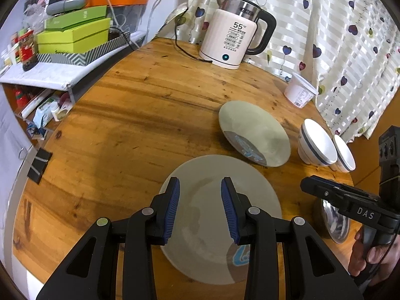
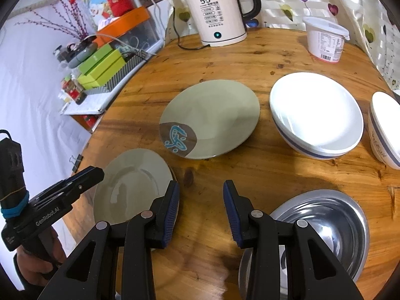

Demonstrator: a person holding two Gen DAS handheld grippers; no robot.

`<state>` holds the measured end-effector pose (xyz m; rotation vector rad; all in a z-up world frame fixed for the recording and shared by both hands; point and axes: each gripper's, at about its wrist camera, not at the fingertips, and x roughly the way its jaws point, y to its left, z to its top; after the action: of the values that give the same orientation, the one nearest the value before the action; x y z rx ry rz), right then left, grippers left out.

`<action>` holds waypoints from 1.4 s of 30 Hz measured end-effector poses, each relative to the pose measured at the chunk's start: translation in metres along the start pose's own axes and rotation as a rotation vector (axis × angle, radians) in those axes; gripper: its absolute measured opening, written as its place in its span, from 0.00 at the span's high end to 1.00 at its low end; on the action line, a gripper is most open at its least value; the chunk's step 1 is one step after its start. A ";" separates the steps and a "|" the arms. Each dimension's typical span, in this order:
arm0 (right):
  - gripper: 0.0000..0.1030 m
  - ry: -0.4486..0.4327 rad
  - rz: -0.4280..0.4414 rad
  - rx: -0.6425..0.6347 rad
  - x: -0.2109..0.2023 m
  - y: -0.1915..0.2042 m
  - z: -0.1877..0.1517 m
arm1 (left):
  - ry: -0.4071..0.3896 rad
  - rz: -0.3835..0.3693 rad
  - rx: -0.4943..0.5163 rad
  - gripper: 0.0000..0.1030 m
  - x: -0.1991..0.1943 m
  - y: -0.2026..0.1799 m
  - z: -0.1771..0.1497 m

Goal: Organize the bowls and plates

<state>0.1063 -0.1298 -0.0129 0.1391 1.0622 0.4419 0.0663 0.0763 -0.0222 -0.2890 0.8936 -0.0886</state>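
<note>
Little looks sorted yet. Two grey-green plates lie apart on the bench (image 2: 287,57): the near plate (image 2: 132,185) at lower left of the right wrist view, the patterned plate (image 2: 210,117) at centre, lying flat with its blue motif toward the lower left. The white bowl (image 2: 317,115), a second bowl (image 2: 385,130) and the steel bowl (image 2: 322,225) stand unstacked. The left tool (image 1: 200,207) hovers over the near plate, part open and empty; the right tool (image 2: 201,210) is likewise empty.
</note>
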 end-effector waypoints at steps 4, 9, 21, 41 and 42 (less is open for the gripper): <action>0.65 -0.002 -0.001 0.016 0.001 -0.003 0.004 | 0.008 -0.013 0.022 0.65 0.005 -0.006 0.007; 0.65 -0.007 0.005 0.050 0.004 -0.007 0.012 | 0.035 -0.043 0.034 0.65 0.018 -0.008 0.022; 0.65 0.003 -0.008 0.139 0.021 -0.019 0.028 | 0.086 -0.075 0.063 0.65 0.055 -0.013 0.055; 0.65 0.049 -0.024 0.238 0.045 -0.036 0.043 | 0.205 -0.146 0.071 0.65 0.111 -0.024 0.079; 0.65 0.051 -0.025 0.241 0.046 -0.036 0.043 | 0.208 -0.146 0.072 0.65 0.112 -0.024 0.079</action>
<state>0.1730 -0.1391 -0.0404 0.3296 1.1647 0.2947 0.1991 0.0478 -0.0533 -0.2807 1.0725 -0.2898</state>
